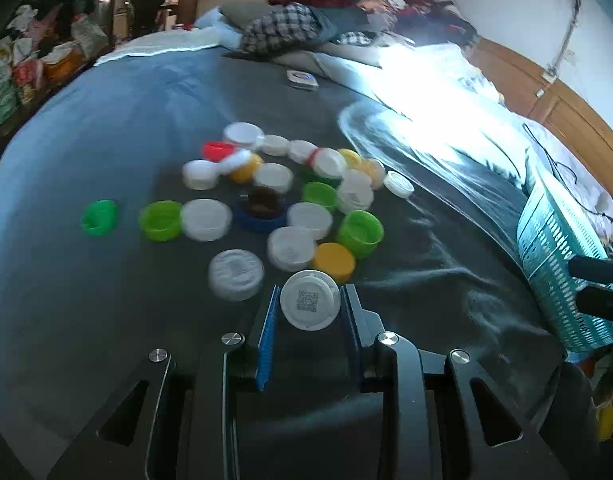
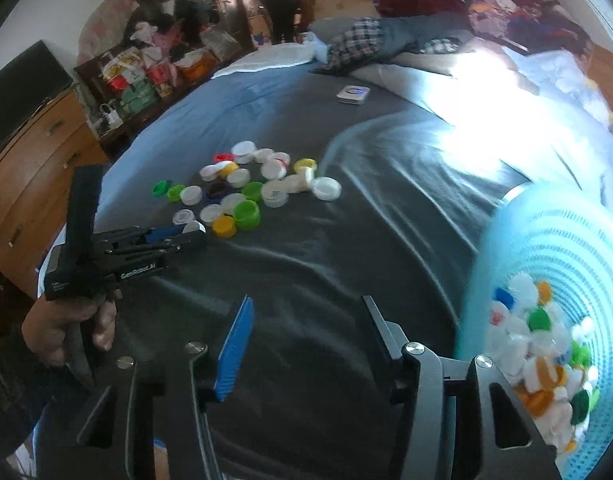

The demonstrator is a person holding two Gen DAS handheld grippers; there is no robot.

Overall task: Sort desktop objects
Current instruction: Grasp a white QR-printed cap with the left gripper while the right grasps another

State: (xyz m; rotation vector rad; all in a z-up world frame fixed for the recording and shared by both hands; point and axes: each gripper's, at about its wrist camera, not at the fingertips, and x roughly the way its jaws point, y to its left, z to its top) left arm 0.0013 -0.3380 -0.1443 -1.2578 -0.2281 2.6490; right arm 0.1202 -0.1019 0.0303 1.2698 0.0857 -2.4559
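In the basket (image 2: 546, 264) at right: big heap of caps already, mixed colours. On the bed (image 1: 106, 112): roughly two dozen loose caps (image 1: 282, 200) left, clustered mid-blanket; one green cap (image 1: 100, 217) lies apart at left. Left gripper (image 1: 309, 308) clamped on a white QR cap (image 1: 309, 305) at the near edge of the pile. Right gripper (image 2: 306, 328) parted, nothing between jaws, beside basket. Judging well past halfway; many pick-and-drop cycles remain.
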